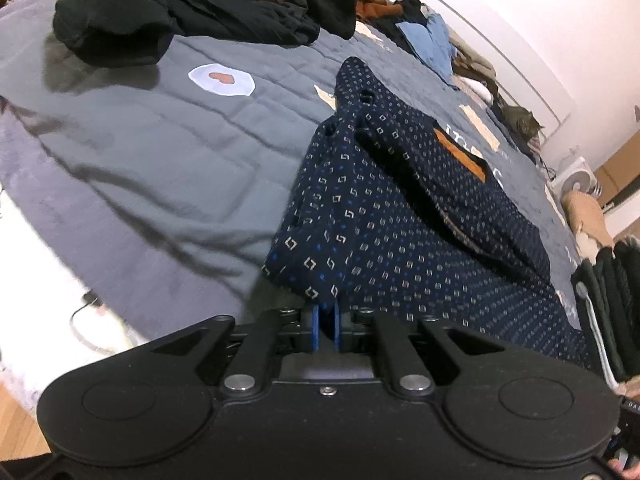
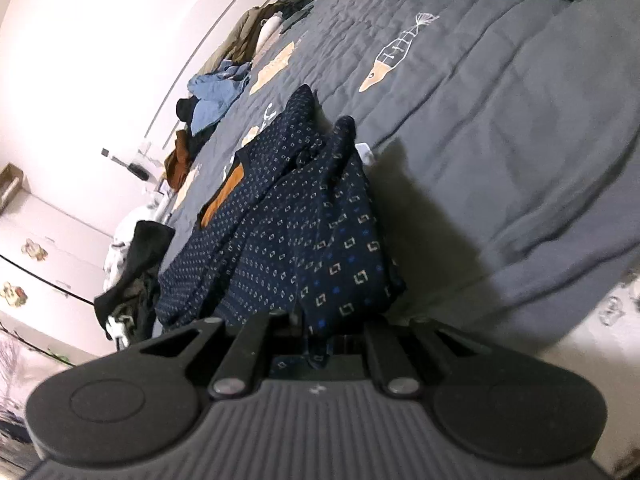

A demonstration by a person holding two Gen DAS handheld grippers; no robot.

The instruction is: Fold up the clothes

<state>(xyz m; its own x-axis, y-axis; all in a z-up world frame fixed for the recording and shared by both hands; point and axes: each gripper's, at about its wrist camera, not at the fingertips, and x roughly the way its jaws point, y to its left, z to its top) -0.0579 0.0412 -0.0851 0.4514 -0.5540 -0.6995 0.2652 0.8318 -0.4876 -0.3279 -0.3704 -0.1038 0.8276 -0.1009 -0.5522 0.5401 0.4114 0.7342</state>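
In the left wrist view, the navy patterned shirt [image 1: 400, 216] is seen running from the lower centre of the frame up toward the upper right, across the grey quilted bed [image 1: 140, 152]. Its near edge is pinched between the blue pads of the left tongs [image 1: 325, 326], which are pressed together on the cloth. The fabric is drawn up into a ridge from that grip, and an orange lining [image 1: 460, 152] is exposed at the collar. A heap of black clothes [image 1: 168, 12] is left in the upper left, with more garments along the far edge.

In the right wrist view, the same shirt [image 2: 280, 232] is found at the centre of the frame, bunched and lifted toward the camera. The right tongs [image 2: 320, 340] are closed on another part of its near hem; cloth is seen tucked down between them. A fish motif [image 2: 400, 52] is stitched on the quilt in the upper right.

The step in hand is judged to be the taking up of the shirt by two points on its edge. Next, the shirt is likely to need spreading flat, so an even tension between both grips is called for before any fold is laid.
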